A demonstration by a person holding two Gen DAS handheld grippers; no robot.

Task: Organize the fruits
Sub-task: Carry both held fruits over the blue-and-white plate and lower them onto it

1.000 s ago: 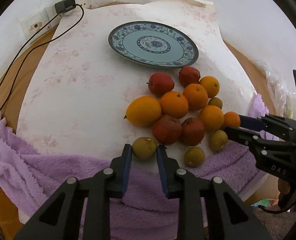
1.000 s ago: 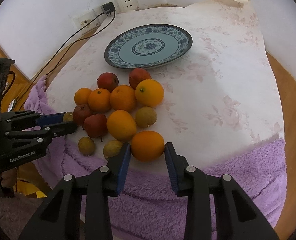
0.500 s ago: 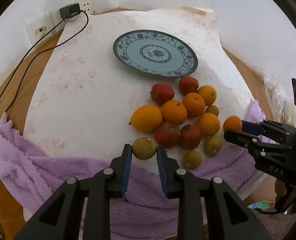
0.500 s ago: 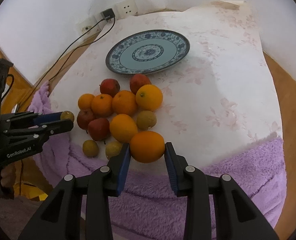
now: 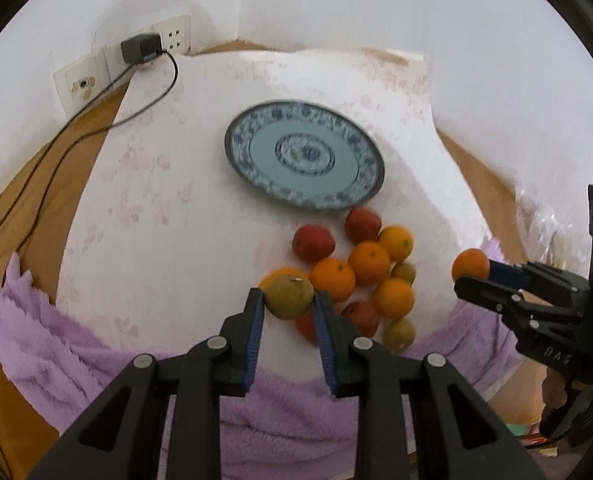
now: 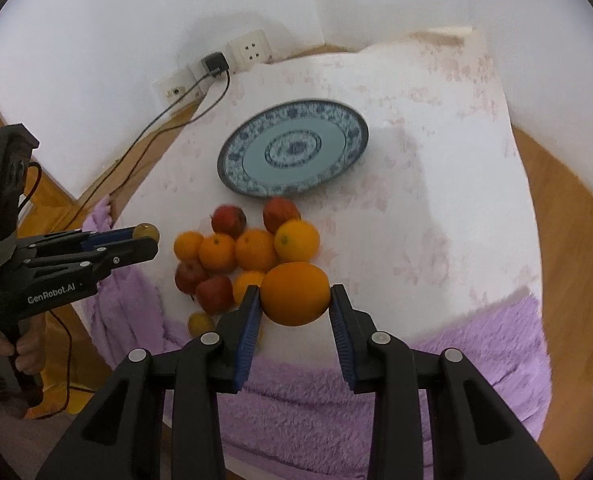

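My left gripper (image 5: 288, 300) is shut on a yellow-green round fruit (image 5: 289, 297) and holds it in the air above the near side of the fruit pile (image 5: 356, 276). My right gripper (image 6: 295, 300) is shut on a large orange (image 6: 295, 299), also lifted above the pile (image 6: 240, 256). In the left wrist view the right gripper (image 5: 476, 276) shows at the right with the orange (image 5: 471, 265). In the right wrist view the left gripper (image 6: 148, 240) shows at the left with its fruit (image 6: 146, 231). The blue patterned plate (image 5: 304, 158) (image 6: 292, 152) lies empty beyond the pile.
A floral white cloth (image 5: 168, 208) covers the table over a purple towel (image 5: 76, 360) at the near edge. Wall sockets with a black plug and cable (image 5: 140, 50) sit at the back left. Several oranges, red fruits and small green fruits stay piled on the cloth.
Both grippers have risen from the cloth with their fruits held, and the table and pile now look farther away. The plate and the pile have not moved.
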